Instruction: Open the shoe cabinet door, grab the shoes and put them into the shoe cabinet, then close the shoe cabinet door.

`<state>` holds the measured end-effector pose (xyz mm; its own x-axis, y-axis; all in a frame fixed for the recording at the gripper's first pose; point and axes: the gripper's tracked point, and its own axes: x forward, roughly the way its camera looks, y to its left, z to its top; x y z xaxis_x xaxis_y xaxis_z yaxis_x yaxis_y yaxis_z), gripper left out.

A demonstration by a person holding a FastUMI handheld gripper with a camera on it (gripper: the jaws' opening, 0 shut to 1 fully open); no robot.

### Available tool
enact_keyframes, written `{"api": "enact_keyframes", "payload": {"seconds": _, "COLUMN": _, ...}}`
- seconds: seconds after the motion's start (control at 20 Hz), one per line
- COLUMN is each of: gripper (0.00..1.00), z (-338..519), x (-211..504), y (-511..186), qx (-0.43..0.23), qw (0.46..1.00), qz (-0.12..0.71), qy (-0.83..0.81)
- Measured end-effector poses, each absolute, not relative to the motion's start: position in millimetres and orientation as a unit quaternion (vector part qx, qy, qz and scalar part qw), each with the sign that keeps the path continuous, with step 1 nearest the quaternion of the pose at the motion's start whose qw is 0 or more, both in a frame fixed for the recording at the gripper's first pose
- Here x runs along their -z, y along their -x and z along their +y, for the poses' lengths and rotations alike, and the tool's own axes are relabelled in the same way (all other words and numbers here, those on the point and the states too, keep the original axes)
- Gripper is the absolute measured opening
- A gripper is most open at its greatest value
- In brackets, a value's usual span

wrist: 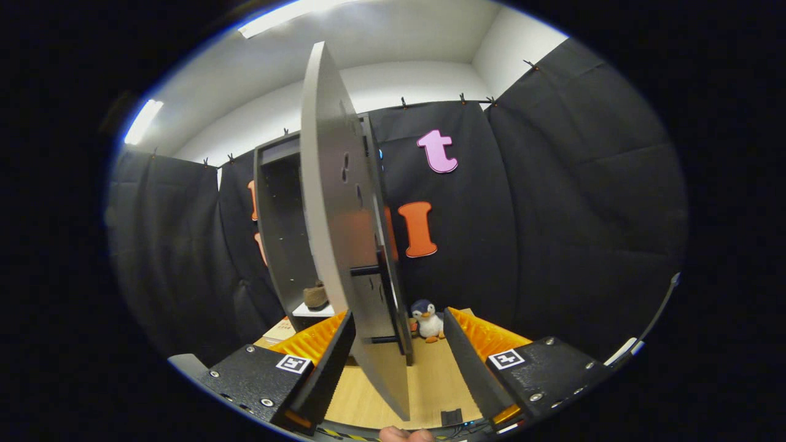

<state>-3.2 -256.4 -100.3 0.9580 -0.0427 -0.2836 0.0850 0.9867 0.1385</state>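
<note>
The hand-held gripper (399,344) stands with its two fingers spread wide apart, gripping nothing, over a light wooden worktop (430,387). Between the fingers, edge-on to the camera, hangs the open cabinet door (344,233), a tall grey panel whose long axis runs straight up and down. Its lower corner dips in close between the fingers; the left finger (325,362) sits just beside the panel's face, though whether it touches cannot be told, while the right finger (470,362) stands well apart from it, with bare wood between. A fingertip of the person (405,434) holding the tool shows at the near edge.

A short dark handle (367,269) juts from the door toward the right side. Beyond the door's left face stands the shoe cabinet (279,245), a dark upright box with its mouth open toward the camera. On a pale shelf (312,310) low inside it rests a brown shoe (315,295); which way it points is too small to tell.

Beyond the right finger, near the door's far foot, a small stuffed penguin (427,319) sits upright on the worktop against the black cloth wall (552,215). The stretch of worktop right of the door lies open up to that wall.
</note>
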Motion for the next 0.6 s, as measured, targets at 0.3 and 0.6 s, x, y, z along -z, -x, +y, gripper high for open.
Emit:
{"api": "enact_keyframes", "payload": {"seconds": 0.3, "gripper": 0.92, "z": -261.7, "x": 113.6, "y": -23.1, "qx": 0.042, "qw": 0.985, "qz": 0.156, "qy": -0.054}}
{"api": "enact_keyframes", "payload": {"seconds": 0.6, "gripper": 0.89, "z": -207.5, "x": 113.9, "y": -27.6, "qx": 0.018, "qw": 0.983, "qz": 0.172, "qy": -0.058}}
